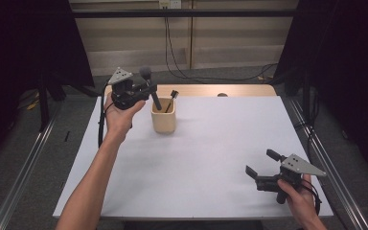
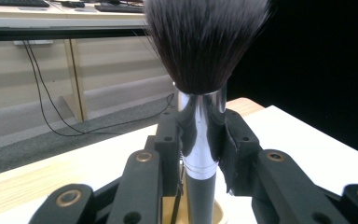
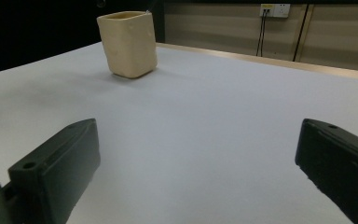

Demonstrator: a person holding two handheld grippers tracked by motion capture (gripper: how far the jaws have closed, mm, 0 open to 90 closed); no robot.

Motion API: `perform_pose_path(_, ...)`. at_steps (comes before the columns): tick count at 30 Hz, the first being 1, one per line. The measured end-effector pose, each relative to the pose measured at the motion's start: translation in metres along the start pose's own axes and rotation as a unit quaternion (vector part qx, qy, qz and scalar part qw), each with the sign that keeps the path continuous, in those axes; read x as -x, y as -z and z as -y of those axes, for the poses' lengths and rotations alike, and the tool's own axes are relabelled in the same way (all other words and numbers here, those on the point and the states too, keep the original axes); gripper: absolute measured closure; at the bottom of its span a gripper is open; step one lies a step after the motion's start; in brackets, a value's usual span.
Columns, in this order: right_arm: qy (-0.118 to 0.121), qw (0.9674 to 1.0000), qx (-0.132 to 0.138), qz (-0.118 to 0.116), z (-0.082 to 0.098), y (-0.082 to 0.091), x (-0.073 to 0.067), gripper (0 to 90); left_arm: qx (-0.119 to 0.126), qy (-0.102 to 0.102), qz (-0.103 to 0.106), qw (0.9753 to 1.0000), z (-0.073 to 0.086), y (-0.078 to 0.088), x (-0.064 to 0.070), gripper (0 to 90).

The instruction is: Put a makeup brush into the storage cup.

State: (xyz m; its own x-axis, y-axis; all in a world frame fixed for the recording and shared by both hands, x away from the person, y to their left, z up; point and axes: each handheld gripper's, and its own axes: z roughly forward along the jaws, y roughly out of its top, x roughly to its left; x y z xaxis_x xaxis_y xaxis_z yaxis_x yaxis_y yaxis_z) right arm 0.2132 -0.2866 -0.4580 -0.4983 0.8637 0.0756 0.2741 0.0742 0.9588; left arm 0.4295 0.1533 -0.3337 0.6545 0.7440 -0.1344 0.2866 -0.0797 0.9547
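My left gripper (image 1: pixel 149 91) clamped on big makeup brush (image 2: pixel 200 130), pads on silver ferrule, bristles up. Brush handle end dips into cream cup (image 1: pixel 163 116) at far left of white table (image 1: pixel 211 158); handle tilted. Small dark brush (image 1: pixel 170 99) leans inside cup too. My right gripper (image 1: pixel 261 163) near right front corner, well apart from cup, jaws wide, nothing btwn.

Brush (image 2: pixel 204 51) tip cut off by the top edge, its handle end hidden inside the cup (image 2: pixel 219 215).
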Motion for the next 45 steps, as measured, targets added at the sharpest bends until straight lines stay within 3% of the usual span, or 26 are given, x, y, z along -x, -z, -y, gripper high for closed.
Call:
perform_pose_path(5, 0.000, 1.0000, 0.000, -0.001, 0.000, 0.000, 0.000, 0.0, -0.014, -0.001, -0.004, 0.9999, 0.006, -0.009, -0.003, 71.2)
perform_pose_path(9, -0.001, 1.0000, 0.000, -0.003, 0.000, -0.001, 0.000, 0.0, -0.012, 0.005, -0.003, 0.9999, 0.009, -0.013, -0.005, 71.2)
perform_pose_path(13, -0.002, 1.0000, 0.000, -0.004, 0.000, 0.000, 0.000, 0.0, -0.015, -0.009, -0.005, 0.9998, 0.012, -0.017, -0.001, 71.2)
perform_pose_path(20, -0.002, 1.0000, 0.000, -0.005, 0.000, 0.000, 0.000, 0.0, -0.023, -0.015, -0.007, 0.9996, 0.016, -0.023, -0.001, 71.2)
perform_pose_path(45, -0.004, 0.9999, -0.002, -0.013, 0.000, 0.000, 0.000, 0.0, -0.045, -0.009, -0.007, 0.9989, 0.041, -0.028, -0.009, 71.1)
